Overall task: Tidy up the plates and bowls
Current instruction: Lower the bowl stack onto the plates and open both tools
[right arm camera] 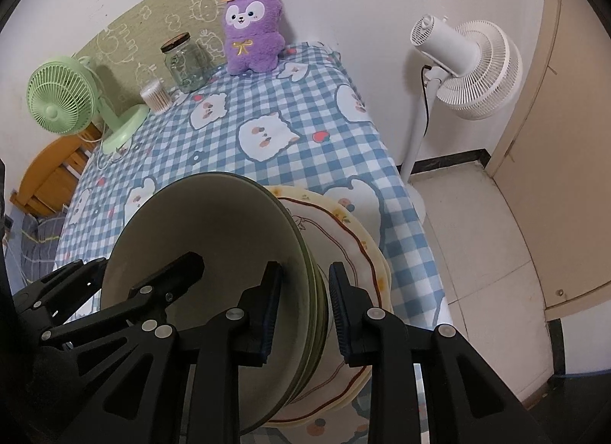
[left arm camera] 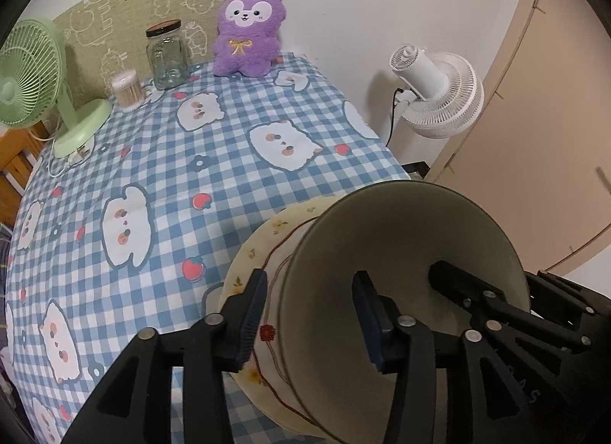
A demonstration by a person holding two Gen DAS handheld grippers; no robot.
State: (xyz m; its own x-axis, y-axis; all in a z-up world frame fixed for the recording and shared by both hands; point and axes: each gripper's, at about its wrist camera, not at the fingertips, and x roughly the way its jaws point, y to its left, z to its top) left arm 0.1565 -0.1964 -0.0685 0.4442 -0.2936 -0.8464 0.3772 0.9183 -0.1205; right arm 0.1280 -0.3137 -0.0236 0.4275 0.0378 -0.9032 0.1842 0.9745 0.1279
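Two grippers straddle opposite rims of the grey-green glazed ceramic bowl [left arm camera: 401, 276], which sits on the cream floral scalloped plate [left arm camera: 248, 253] at the near table edge. Left gripper [left arm camera: 309, 318] and right gripper [right arm camera: 305, 310] both spread, one finger inside, one outside, no contact. Risk: uneven closing tips or slides the stack off the blue checked tablecloth [left arm camera: 214, 161]. Far-side clear glass jar [left arm camera: 167, 54] and purple plush rabbit [left arm camera: 248, 31] look safe.

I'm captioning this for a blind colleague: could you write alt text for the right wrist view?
The right tongs straddle the rim of stacked green bowls sitting on cream floral plates, while the left tongs reach into the top bowl. Behind, on a blue checked tablecloth, stand a purple plush, jar and green fan.
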